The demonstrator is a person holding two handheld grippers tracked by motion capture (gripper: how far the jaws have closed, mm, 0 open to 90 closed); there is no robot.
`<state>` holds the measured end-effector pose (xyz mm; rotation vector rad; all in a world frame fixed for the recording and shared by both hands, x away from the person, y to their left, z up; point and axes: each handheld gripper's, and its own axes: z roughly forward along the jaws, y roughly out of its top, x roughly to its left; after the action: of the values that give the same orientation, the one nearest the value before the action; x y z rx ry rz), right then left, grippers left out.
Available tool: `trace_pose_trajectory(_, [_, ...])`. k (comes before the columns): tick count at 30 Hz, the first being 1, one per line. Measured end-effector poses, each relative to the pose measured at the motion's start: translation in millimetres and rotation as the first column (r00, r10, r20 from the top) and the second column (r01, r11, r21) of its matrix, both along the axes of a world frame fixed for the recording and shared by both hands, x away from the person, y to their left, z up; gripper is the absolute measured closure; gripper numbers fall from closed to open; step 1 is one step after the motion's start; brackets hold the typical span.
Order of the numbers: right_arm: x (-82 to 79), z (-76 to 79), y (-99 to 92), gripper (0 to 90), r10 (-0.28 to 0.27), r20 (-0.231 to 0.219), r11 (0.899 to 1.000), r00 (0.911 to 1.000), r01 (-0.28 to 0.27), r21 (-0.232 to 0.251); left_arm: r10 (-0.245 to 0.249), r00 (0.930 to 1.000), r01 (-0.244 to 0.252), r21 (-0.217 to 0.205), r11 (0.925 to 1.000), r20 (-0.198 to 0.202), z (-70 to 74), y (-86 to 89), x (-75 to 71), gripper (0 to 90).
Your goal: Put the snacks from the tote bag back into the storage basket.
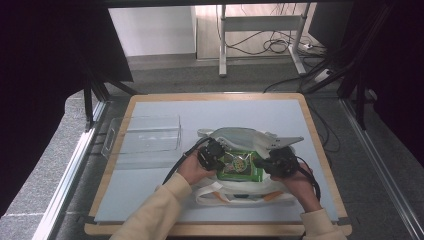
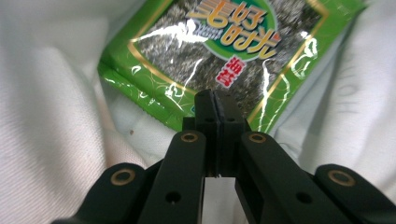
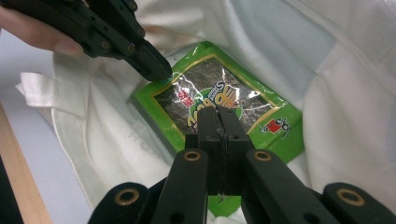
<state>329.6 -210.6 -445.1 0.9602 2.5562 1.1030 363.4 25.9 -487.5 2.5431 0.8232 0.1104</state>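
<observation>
The person is wearing cream long sleeves (image 1: pixel 160 202) with ribbed cuffs. Both the left gripper (image 1: pixel 212 154) and the right gripper (image 1: pixel 280 161) are showing black linked arms, brass-ringed pivots (image 2: pixel 189 137), small screw holes and trailing black cables (image 1: pixel 180 159).

Both grippers, left (image 1: pixel 214 156) and right (image 1: pixel 276 162), flank a green packet (image 1: pixel 240 166) (on white cloth (image 1: pixel 235 192)).

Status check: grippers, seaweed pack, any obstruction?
Left gripper shut, right gripper shut, both at green foil seaweed pack. Pack lies in white cloth bag. Bag folds crowd it.
</observation>
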Motion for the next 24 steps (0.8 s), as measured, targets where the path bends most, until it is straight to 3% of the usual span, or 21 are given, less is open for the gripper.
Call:
trace_pose_trajectory(17, [1.8, -4.5, 0.6, 88.1, -0.006, -0.015, 1.0, 0.9999, 0.006, -0.013, 0.019, 0.9996, -0.02, -0.023, 0.9995, -0.022, -5.4, 4.6, 1.1, 90.0])
trace_pose_trajectory(20, [2.0, -4.8, 0.1, 87.7, -0.012, -0.019, 1.0, 0.9997, 0.012, -0.015, 0.029, 0.9996, -0.029, -0.002, 0.9996, -0.006, -6.8, 5.7, 1.2, 90.0])
trace_pose_trajectory(24, [2.8, -5.4, 0.4, 86.9, -0.018, -0.024, 1.0, 0.9996, 0.018, -0.016, 0.032, 0.9995, -0.032, -0.009, 0.9994, -0.002, -8.5, 6.8, 0.5, 90.0])
